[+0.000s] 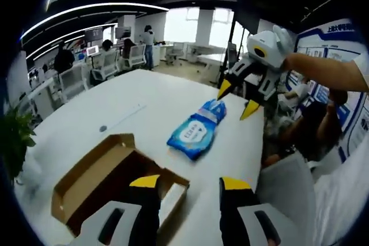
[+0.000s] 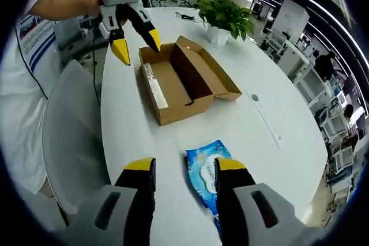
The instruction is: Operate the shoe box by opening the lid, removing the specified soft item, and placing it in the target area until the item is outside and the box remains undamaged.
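Note:
An open brown cardboard shoe box (image 1: 98, 180) lies on the white table (image 1: 144, 93), lid folded back. Just past its right end, my left gripper (image 1: 190, 183) is open with nothing between the jaws. A blue soft pack of wipes (image 1: 197, 129) lies flat on the table beyond the box. My right gripper (image 1: 237, 99) hovers open above the pack's far end. In the right gripper view the pack (image 2: 203, 176) lies under my open right gripper (image 2: 184, 165), apart from it. The box (image 2: 184, 79) is farther off, with the left gripper (image 2: 136, 45) open over its far end.
A potted plant (image 2: 228, 15) stands on the table behind the box. A grey chair (image 2: 72, 131) is against the table edge beside a person in a white shirt (image 2: 20, 84). Desks, chairs and people fill the office in the background.

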`<move>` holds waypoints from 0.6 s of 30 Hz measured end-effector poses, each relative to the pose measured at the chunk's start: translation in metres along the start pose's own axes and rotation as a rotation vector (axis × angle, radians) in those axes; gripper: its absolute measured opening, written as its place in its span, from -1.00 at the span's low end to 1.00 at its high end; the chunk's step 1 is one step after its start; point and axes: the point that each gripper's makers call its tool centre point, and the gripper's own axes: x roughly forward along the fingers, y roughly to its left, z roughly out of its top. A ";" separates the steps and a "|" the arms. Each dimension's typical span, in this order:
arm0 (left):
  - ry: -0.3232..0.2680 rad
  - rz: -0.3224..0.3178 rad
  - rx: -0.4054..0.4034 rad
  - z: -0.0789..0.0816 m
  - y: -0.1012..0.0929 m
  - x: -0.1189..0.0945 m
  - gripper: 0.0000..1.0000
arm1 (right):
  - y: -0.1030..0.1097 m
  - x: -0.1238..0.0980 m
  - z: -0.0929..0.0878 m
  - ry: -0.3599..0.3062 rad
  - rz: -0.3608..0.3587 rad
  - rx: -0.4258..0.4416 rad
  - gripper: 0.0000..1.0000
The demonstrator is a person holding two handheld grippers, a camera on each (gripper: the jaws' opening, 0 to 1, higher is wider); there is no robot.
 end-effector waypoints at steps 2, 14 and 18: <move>-0.002 0.004 -0.009 -0.005 0.010 -0.006 -0.20 | 0.000 0.006 0.007 0.001 0.010 -0.007 -0.25; 0.018 0.015 -0.054 -0.038 0.058 -0.016 -0.26 | -0.001 0.052 0.052 0.008 0.068 -0.049 -0.31; 0.030 0.012 -0.072 -0.049 0.072 -0.012 -0.31 | 0.002 0.066 0.062 0.009 0.092 -0.057 -0.35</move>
